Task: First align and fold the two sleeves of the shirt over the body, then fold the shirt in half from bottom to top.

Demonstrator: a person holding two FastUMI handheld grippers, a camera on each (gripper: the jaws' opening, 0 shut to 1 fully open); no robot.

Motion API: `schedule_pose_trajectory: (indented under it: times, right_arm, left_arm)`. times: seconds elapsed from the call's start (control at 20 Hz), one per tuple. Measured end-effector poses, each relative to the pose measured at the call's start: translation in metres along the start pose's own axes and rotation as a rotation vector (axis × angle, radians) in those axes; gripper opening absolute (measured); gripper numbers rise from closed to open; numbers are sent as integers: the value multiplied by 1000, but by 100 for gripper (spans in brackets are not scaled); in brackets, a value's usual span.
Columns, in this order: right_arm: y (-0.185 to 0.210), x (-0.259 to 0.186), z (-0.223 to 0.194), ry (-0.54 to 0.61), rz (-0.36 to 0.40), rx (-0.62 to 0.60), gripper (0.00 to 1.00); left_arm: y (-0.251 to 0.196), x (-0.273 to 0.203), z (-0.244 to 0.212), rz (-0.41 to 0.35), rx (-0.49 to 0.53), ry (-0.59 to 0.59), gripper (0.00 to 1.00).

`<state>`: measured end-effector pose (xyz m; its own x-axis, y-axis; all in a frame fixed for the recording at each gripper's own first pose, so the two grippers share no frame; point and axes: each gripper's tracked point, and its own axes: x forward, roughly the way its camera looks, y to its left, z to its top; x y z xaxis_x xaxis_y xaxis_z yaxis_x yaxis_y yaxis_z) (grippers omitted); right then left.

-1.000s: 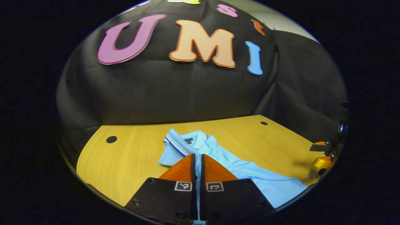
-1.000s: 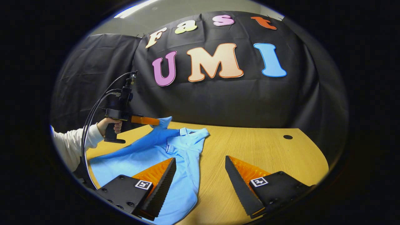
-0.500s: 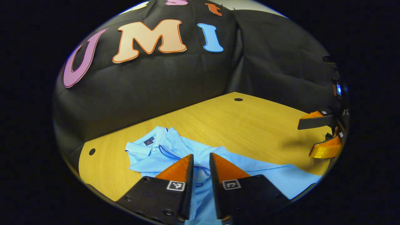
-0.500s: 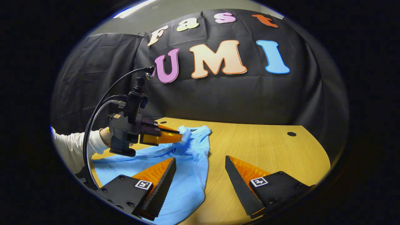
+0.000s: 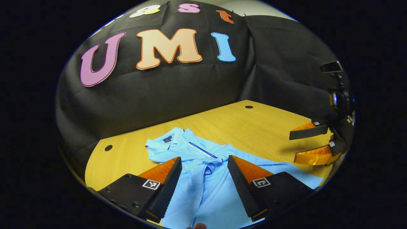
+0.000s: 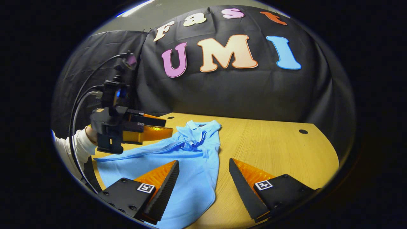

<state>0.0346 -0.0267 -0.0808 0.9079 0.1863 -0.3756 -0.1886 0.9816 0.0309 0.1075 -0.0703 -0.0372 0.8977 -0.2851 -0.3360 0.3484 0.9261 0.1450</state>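
Observation:
A light blue polo shirt [image 5: 203,184] lies on the wooden table [image 5: 254,127], its collar [image 5: 168,142] toward the booth wall. One sleeve lies folded over the body near the collar [image 6: 194,140]. My left gripper [image 5: 204,158] hovers open above the shirt's chest, nothing between its fingers. In the right gripper view the left gripper [image 6: 168,126] hangs above the shirt [image 6: 194,171], held by a hand in a white sleeve [image 6: 78,144]. My right gripper [image 6: 203,161] stands open over the shirt's right edge, holding nothing. It appears at the far right [image 5: 293,148] in the left gripper view.
The table [image 6: 279,152] has bare wood right of the shirt, with round cable holes [image 5: 249,107] [image 5: 108,148] [image 6: 303,131] near its back corners. Black cloth walls close the booth behind the table. Cables [image 6: 76,108] trail from the left gripper.
My left gripper let go of the sleeve, opened wide and drew back above the shirt. The sleeve now lies across the body. The right gripper stayed open in place.

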Motion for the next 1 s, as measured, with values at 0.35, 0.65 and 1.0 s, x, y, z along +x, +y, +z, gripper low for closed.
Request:
schedule_pose_trajectory:
  times: [0.35,0.65,1.0]
  right_arm:
    - [36,-14,-27,54,37,4,98]
    - [50,-45,-70,129,-28,-121,98]
    - [72,-84,-104,147,-20,5,98]
  left_arm:
    - [30,-99,-60,131,-34,70,90]
    - [31,-168,-133,201,-161,197,90]
    - [26,-213,-177,264,-243,248,90]
